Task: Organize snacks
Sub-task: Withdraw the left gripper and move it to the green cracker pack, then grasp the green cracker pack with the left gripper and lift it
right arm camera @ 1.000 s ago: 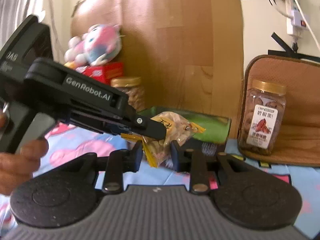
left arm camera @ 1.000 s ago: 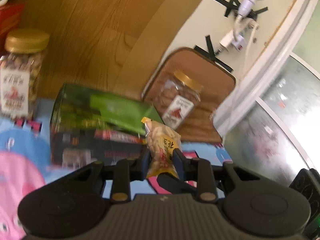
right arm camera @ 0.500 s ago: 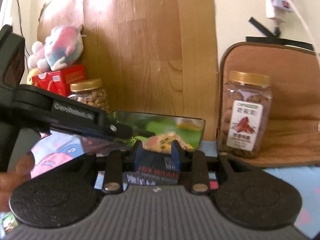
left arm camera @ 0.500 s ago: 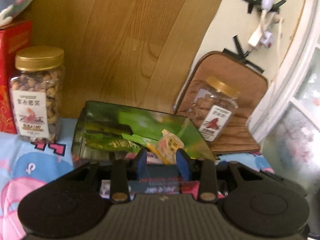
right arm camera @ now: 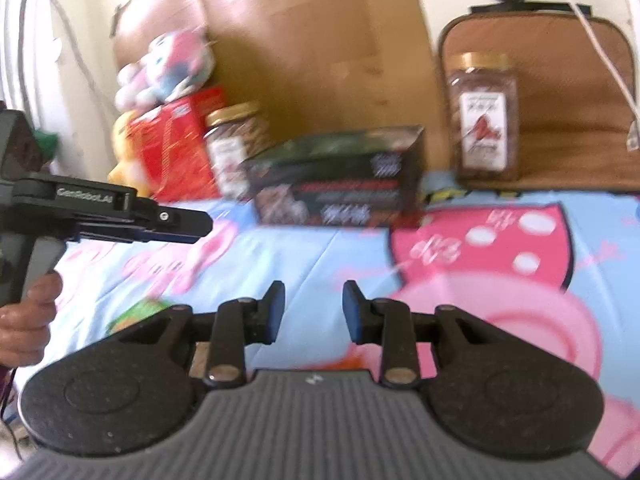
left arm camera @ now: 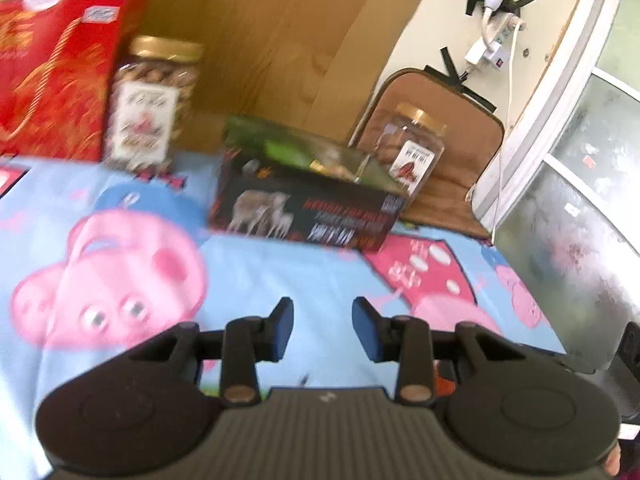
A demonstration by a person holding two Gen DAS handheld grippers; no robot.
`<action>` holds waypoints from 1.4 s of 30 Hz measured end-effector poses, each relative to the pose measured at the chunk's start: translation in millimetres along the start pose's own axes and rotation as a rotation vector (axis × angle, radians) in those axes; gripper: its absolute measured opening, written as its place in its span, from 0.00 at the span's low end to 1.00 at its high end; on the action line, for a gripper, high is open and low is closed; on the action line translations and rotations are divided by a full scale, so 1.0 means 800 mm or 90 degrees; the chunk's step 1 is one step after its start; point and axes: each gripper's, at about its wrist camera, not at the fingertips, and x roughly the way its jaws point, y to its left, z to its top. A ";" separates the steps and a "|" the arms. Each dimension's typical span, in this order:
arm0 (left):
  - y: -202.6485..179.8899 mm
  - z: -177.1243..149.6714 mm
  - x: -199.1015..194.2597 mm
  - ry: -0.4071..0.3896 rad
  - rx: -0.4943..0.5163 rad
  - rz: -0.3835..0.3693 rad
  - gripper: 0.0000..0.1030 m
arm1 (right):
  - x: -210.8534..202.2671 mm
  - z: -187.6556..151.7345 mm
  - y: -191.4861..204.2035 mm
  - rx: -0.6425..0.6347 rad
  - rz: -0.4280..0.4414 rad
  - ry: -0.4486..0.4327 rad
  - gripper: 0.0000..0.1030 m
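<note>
The dark snack box [left arm camera: 308,204] sits open-topped on the blue cartoon bedsheet [left arm camera: 280,280], close to the wooden board [left arm camera: 256,40] behind it, and a yellowish snack packet [left arm camera: 332,166] lies inside it among green wrapping, its print too blurred to read. In the right wrist view the same box [right arm camera: 340,184] stands between two gold-lidded nut jars: one [right arm camera: 236,144] just to its left, beside a red carton [right arm camera: 172,144] with a plush toy [right arm camera: 168,64] on top, and the other [right arm camera: 484,116] to its right on a brown cushion [right arm camera: 568,92] leaning against the wall. The left gripper [left arm camera: 323,326] hovers over the sheet well in front of the box, its jaws parted with nothing between them; they have just been widening, and the blue pads [left arm camera: 366,332] face each other across bare fabric. From the right wrist view this gripper [right arm camera: 196,226] reaches in from the left, carried by a hand [right arm camera: 28,320] on its grip. The right gripper [right arm camera: 314,308] is likewise released and empty, apart from the box, over the pink cartoon print. A green scrap [right arm camera: 140,312] lies on the sheet near its left finger. White cables [left arm camera: 496,40] hang on the wall above the cushion.
</note>
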 end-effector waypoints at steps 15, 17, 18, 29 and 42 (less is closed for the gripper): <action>0.075 -0.064 -0.059 0.017 -0.102 0.024 0.49 | 0.004 -0.025 0.098 -0.059 0.164 0.085 0.45; 0.075 -0.067 -0.058 0.021 -0.104 0.014 0.49 | 0.012 -0.028 0.118 -0.093 0.169 0.093 0.50; 0.074 -0.069 -0.058 0.022 -0.103 0.011 0.49 | 0.017 -0.029 0.128 -0.114 0.167 0.097 0.50; 0.066 -0.082 -0.052 0.025 -0.082 0.021 0.35 | 0.059 -0.037 0.167 -0.217 0.106 0.106 0.32; 0.058 -0.050 -0.016 0.025 -0.066 0.017 0.34 | 0.079 -0.010 0.136 -0.145 0.072 0.099 0.26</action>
